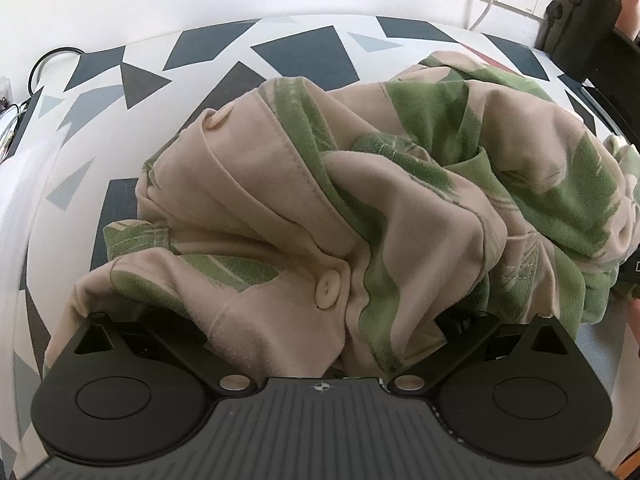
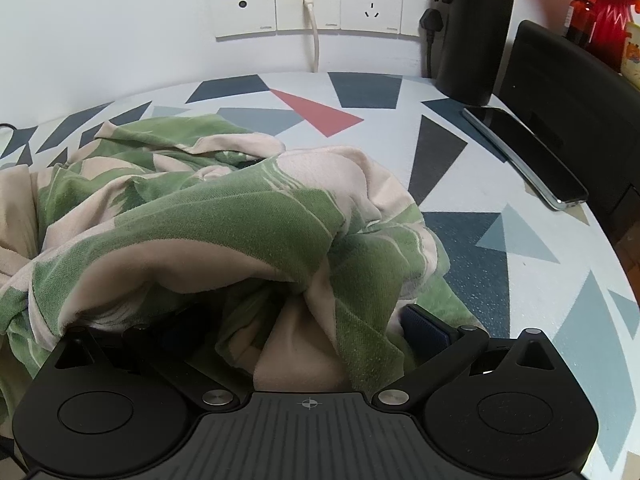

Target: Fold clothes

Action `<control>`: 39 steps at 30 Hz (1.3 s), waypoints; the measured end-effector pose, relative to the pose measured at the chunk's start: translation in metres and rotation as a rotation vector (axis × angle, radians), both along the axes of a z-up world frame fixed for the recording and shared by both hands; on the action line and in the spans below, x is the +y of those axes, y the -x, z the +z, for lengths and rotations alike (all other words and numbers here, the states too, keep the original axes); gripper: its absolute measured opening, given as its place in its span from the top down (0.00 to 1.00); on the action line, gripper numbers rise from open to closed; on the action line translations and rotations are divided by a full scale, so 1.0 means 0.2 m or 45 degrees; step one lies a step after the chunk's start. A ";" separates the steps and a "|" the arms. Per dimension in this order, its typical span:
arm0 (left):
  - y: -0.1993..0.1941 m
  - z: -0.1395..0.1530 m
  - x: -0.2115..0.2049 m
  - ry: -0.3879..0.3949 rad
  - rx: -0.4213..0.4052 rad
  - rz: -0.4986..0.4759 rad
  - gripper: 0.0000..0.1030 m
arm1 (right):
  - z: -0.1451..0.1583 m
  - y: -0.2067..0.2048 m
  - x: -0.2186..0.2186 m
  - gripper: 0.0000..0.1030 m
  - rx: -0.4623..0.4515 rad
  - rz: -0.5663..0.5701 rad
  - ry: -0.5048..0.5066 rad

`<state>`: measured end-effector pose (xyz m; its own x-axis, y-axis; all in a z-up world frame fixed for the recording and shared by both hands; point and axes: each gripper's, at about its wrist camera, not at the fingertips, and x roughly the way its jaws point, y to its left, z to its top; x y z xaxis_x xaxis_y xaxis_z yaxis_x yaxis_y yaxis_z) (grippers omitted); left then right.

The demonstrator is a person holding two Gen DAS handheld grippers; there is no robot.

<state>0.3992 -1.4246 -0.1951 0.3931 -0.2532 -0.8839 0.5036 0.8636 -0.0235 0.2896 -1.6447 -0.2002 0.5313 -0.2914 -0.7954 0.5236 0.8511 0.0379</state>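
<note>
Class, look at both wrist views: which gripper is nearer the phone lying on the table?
Right. The phone lies ahead-right of the right gripper; the left gripper, across the garment, doesn't see it.

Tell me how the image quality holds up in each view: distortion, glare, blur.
Left wrist view: strong fisheye bend curves the table edge; the left border is washed out by glare and smeared; the shirt is sharp. Right wrist view: the same bending bows the wall sockets; light is even, and the phone shows faint sheen.
</note>
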 end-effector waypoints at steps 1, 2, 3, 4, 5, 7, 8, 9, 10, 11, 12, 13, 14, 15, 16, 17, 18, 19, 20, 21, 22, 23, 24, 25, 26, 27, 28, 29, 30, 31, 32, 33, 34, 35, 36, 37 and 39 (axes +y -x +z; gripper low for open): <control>0.00 0.00 0.00 0.002 -0.004 -0.002 0.00 | 0.00 0.00 0.00 0.01 -0.001 0.000 0.000; 0.01 0.00 0.00 0.005 -0.010 -0.003 0.00 | 0.00 0.00 0.00 0.01 -0.001 0.000 0.000; 0.01 0.00 0.01 0.008 -0.015 -0.005 0.00 | 0.00 0.00 0.00 0.01 -0.002 0.001 0.000; 0.01 0.00 0.01 0.009 -0.018 -0.006 0.00 | 0.00 0.00 0.00 0.01 -0.002 0.001 0.000; 0.02 0.00 0.01 0.010 -0.019 -0.006 0.00 | 0.00 0.00 0.00 0.01 -0.002 0.002 0.000; 0.02 0.00 0.01 0.013 -0.023 -0.010 0.00 | 0.00 0.01 0.00 0.01 0.000 0.001 -0.001; 0.02 0.00 0.01 0.015 -0.023 -0.010 0.00 | 0.00 0.01 0.00 0.01 0.003 0.001 -0.003; 0.02 0.00 0.01 0.015 -0.023 -0.009 0.00 | 0.01 0.01 0.00 0.01 0.006 0.001 -0.006; 0.02 0.00 0.01 0.015 -0.024 -0.011 0.00 | 0.01 0.01 0.00 0.01 0.010 0.002 -0.008; 0.02 0.00 0.01 0.018 -0.026 -0.014 0.00 | 0.01 0.01 0.00 0.01 0.013 0.007 -0.014; 0.03 0.00 0.01 0.022 -0.029 -0.015 0.00 | 0.01 0.01 -0.01 0.01 0.014 0.013 -0.018; 0.03 0.00 0.02 0.027 -0.035 -0.016 0.00 | 0.01 0.02 -0.01 0.01 0.009 0.024 -0.021; 0.03 0.00 0.02 0.032 -0.043 -0.018 0.00 | 0.01 0.03 -0.01 0.01 0.004 0.033 -0.023; 0.04 -0.01 0.02 0.039 -0.050 -0.019 0.00 | 0.01 0.03 -0.01 0.01 0.000 0.042 -0.025; 0.04 -0.01 0.02 0.041 -0.052 -0.019 0.00 | 0.01 0.04 -0.01 0.01 -0.003 0.050 -0.025; 0.04 -0.01 0.02 0.040 -0.051 -0.019 0.00 | 0.01 0.05 0.00 0.01 -0.005 0.058 -0.025; 0.04 -0.01 0.02 0.038 -0.049 -0.016 0.00 | 0.01 0.06 0.00 0.01 -0.007 0.064 -0.026; 0.03 0.00 0.02 0.036 -0.046 -0.012 0.00 | 0.02 0.07 0.00 0.01 -0.008 0.061 -0.030; 0.03 0.00 0.02 0.033 -0.043 -0.008 0.00 | 0.02 0.08 0.01 0.01 -0.008 0.057 -0.031; 0.03 0.00 0.01 0.031 -0.040 -0.004 0.00 | 0.02 0.08 0.01 0.01 -0.009 0.053 -0.030; 0.03 0.00 0.01 0.029 -0.037 0.001 0.00 | 0.02 0.08 0.01 0.01 -0.010 0.050 -0.030; 0.03 0.00 0.01 0.030 -0.039 0.005 0.00 | 0.02 0.08 0.01 0.01 -0.012 0.047 -0.029; 0.03 0.00 0.02 0.034 -0.045 0.009 0.00 | 0.01 0.09 0.02 0.01 -0.017 0.044 -0.025; 0.04 0.00 0.02 0.039 -0.052 0.012 0.00 | 0.01 0.09 0.02 0.01 -0.022 0.041 -0.022; 0.04 0.00 0.02 0.042 -0.056 0.013 0.00 | 0.01 0.09 0.02 0.01 -0.027 0.037 -0.018; 0.04 0.00 0.02 0.043 -0.058 0.015 0.00 | 0.01 0.10 0.02 0.01 -0.032 0.034 -0.014; 0.04 0.00 0.02 0.043 -0.057 0.016 0.00 | 0.01 0.10 0.03 0.01 -0.035 0.032 -0.012; 0.04 0.00 0.02 0.039 -0.051 0.017 0.00 | 0.01 0.09 0.02 0.01 -0.030 0.031 -0.014; 0.04 0.00 0.02 0.034 -0.044 0.017 0.00 | 0.01 0.09 0.02 0.01 -0.026 0.030 -0.017; 0.03 0.00 0.01 0.024 -0.032 0.012 0.00 | 0.01 0.09 0.02 0.01 -0.021 0.029 -0.019; 0.02 0.01 0.00 0.012 -0.019 0.004 0.00 | 0.01 0.08 0.02 0.01 -0.013 0.028 -0.021; 0.01 0.01 0.00 0.005 -0.007 0.000 0.00 | 0.02 0.07 0.02 0.01 -0.001 0.029 -0.025; 0.00 0.01 0.00 -0.002 0.003 -0.004 0.00 | 0.02 0.07 0.02 0.01 0.012 0.030 -0.029; 0.00 0.01 -0.01 -0.005 0.008 -0.005 0.00 | 0.02 0.06 0.01 0.01 0.025 0.029 -0.036; 0.00 0.01 -0.01 -0.005 0.009 -0.005 0.00 | 0.02 0.04 0.01 0.01 0.040 0.028 -0.041; 0.00 0.01 -0.01 -0.005 0.009 -0.004 0.00 | 0.03 0.03 0.01 0.01 0.056 0.027 -0.047; 0.00 0.01 -0.01 -0.005 0.007 -0.001 0.00 | 0.03 0.02 0.00 0.01 0.081 0.027 -0.059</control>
